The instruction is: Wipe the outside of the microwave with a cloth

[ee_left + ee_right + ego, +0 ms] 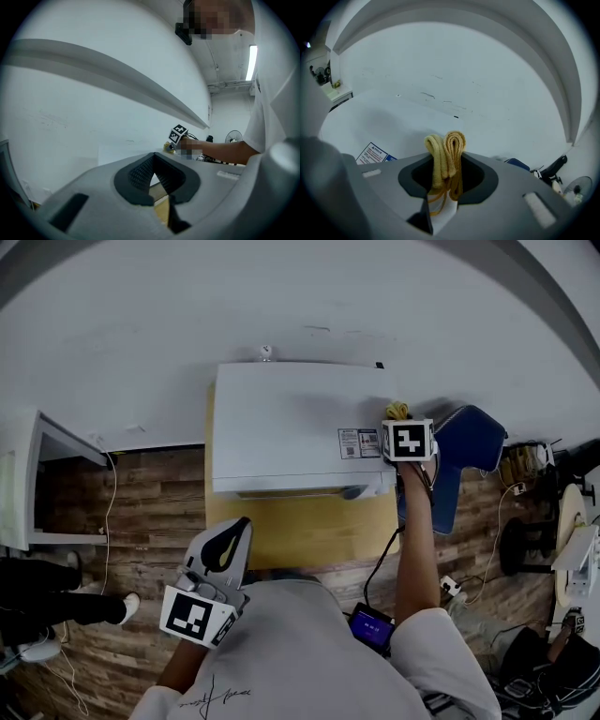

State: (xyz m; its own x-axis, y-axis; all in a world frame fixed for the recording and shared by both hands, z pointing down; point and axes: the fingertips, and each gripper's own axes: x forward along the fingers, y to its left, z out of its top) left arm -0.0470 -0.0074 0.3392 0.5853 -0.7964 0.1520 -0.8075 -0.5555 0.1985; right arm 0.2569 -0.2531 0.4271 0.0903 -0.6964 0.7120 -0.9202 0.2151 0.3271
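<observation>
Right tongs [447, 174] pinch the cloth [453, 144] by its fold at the microwave's [291, 418] 3 o'clock edge. It looks soft and light. Left tongs [155, 172] sit closed, empty.

Even, soft indoor light, ceiling tube [251, 62] glare, strong fisheye bending, dark vignetted corners.

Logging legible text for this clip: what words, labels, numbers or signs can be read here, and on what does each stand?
No text is legible in any view.
Stickers on top of the microwave: printed, too small to read.
Shirt print: handwritten-style scrawl, illegible.
Marker cubes: black-and-white square patterns only, no letters.
</observation>
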